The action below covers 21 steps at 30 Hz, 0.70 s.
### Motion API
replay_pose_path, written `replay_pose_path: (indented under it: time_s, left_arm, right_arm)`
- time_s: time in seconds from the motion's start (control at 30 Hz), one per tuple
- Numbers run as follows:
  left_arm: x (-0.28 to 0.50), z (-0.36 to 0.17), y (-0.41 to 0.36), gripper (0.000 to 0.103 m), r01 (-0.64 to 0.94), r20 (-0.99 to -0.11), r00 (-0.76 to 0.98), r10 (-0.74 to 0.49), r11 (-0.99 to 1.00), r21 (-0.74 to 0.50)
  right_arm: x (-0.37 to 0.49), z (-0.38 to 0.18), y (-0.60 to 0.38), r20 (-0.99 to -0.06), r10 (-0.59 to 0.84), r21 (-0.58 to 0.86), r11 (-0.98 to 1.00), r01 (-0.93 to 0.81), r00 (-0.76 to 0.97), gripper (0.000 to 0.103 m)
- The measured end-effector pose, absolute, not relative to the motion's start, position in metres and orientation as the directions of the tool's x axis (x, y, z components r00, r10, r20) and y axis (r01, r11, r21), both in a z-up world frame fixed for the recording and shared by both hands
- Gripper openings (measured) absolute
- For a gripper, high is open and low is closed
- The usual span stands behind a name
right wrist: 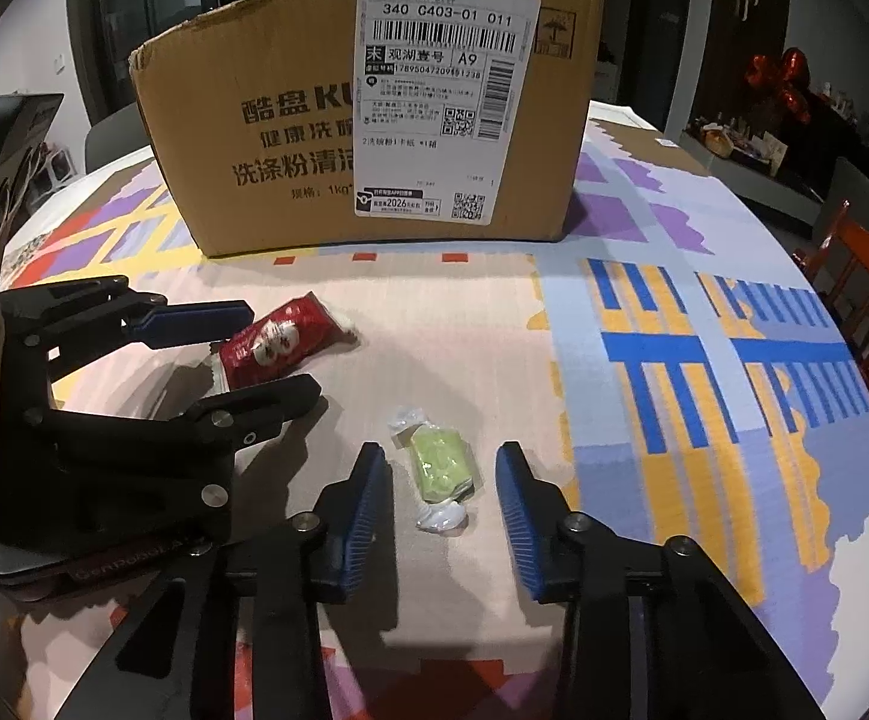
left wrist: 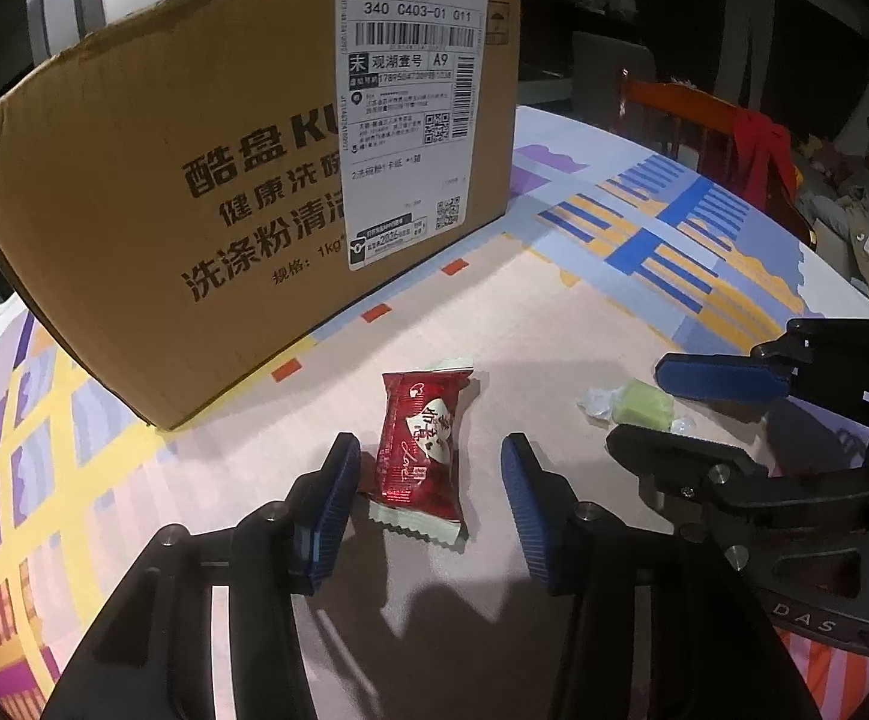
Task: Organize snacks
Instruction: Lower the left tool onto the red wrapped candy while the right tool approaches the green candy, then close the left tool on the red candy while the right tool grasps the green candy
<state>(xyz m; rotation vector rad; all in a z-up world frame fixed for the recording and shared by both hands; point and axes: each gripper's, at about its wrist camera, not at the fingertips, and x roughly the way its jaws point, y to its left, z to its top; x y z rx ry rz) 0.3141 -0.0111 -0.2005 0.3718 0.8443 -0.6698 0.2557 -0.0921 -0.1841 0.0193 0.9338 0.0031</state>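
The worktop [right wrist: 494,324] carries a patterned cloth in pink, yellow, purple and blue, and a brown cardboard box [right wrist: 290,138] stands upright at its far side with its top edge torn open and a white shipping label [right wrist: 443,102] stuck on the face toward the cameras. Two wrapped snacks lie flat on the cloth in front of the box, well apart from it. The red snack packet [left wrist: 419,456], with white printing and a pale crimped seam at each end, lies between the blue-padded fingers of the left tool [left wrist: 428,462]; that tool's jaws stand spread, with a clear gap on the right side of the packet, and the left pad sits just beside or at the packet's lower corner, contact there not determinable. The green candy [right wrist: 440,459], in a clear wrapper twisted at both ends, lies between the fingers of the right tool [right wrist: 440,480]; those jaws are also spread, with bare cloth visible on both sides of the candy, so neither pad presses it. In the left wrist view the right tool appears at the right edge, straddling the candy. The two snacks lie near each other, the red one to the left. A red-brown wooden chair [left wrist: 704,120] stands beyond the worktop's right edge.
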Motion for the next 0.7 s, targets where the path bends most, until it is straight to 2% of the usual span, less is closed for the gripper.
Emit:
replay_pose_path:
  time_s: [0.13,0.23,0.43,0.47,0.7]
  left_arm:
    - [0.3162,-0.2016,-0.0107,0.047,0.661,-0.785,0.476,-0.396,0.75,0.023]
    - [0.3153,-0.2014,-0.0107,0.035,0.657,-0.784,0.469,-0.407,0.754,0.002]
    - [0.3134,-0.2012,-0.0085,0.032,0.623,-0.779,0.482,-0.401,0.782,-0.017]
    - [0.3129,-0.201,-0.0079,0.028,0.618,-0.778,0.485,-0.4,0.786,-0.019]
    - [0.3099,-0.1995,-0.002,0.027,0.589,-0.778,0.496,-0.386,0.808,-0.025]
  right_arm:
    - [0.2571,-0.1845,-0.0927,-0.8,0.016,0.024,1.0,0.005,0.6,0.034]
    - [0.2573,-0.1844,-0.0929,-0.797,0.014,0.021,1.0,0.005,0.604,0.021]
    - [0.257,-0.1841,-0.0941,-0.792,0.022,0.032,0.999,0.006,0.61,0.021]
    - [0.2571,-0.1839,-0.0939,-0.793,0.022,0.031,0.999,0.005,0.609,0.02]
    - [0.2571,-0.179,-0.094,-0.787,0.02,0.031,0.999,0.007,0.616,0.02]
